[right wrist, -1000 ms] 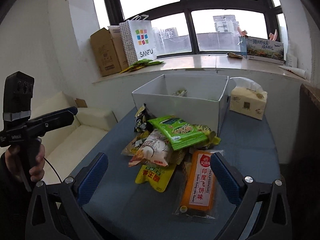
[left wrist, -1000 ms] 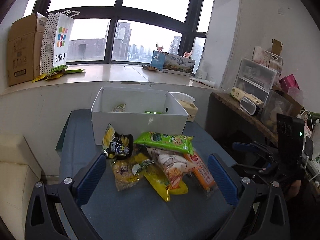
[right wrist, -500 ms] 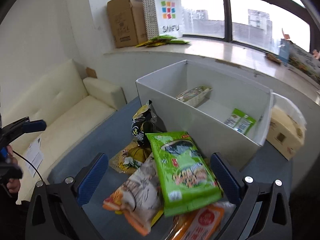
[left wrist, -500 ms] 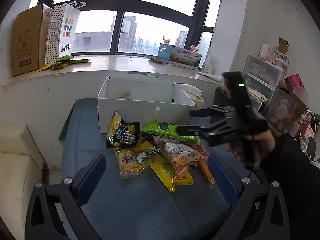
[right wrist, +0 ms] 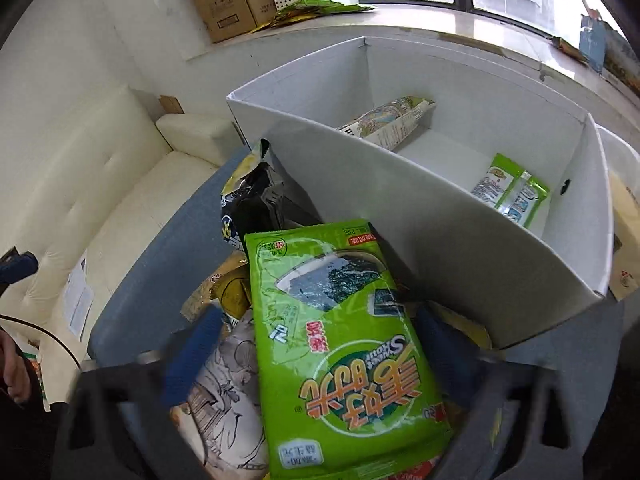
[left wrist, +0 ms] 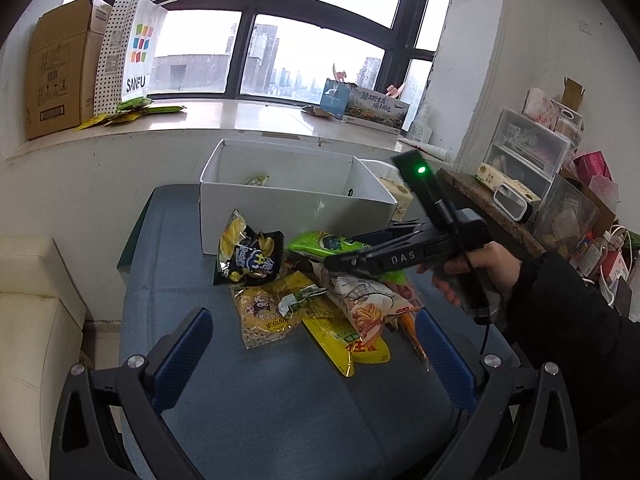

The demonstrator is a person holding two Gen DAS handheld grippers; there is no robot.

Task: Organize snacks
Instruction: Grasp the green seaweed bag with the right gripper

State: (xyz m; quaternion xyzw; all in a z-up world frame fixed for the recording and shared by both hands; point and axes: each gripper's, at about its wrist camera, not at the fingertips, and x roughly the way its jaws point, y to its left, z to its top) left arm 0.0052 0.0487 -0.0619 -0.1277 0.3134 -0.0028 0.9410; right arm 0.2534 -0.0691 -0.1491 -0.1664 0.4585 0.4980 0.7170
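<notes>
Blue cloth covers the table [left wrist: 280, 400], which is set below a wide window, with a white box [left wrist: 296, 216] at its far edge and a heap of snack packs in front of it. Two packs are already seen inside the box [right wrist: 460, 216]. The green pack [right wrist: 340, 340] lies on top of the heap, framed between the blue fingers [right wrist: 192, 356] of the right gripper [right wrist: 316, 360], which are spread apart on either side of it and not yet closed. From the left wrist view the right gripper [left wrist: 344, 260] is seen reaching over the green pack [left wrist: 324, 244], beside a black pack [left wrist: 252, 260] and a yellow pack [left wrist: 264, 312]. The left gripper [left wrist: 316, 344] is held back from the heap, its jaws wide apart and empty. A slip is judged likely if the slick, puffed film is pinched only at its edge; the beige pack [right wrist: 228, 400] underneath could also be caught or dragged, and the box wall could be struck when the pack is carried across.
</notes>
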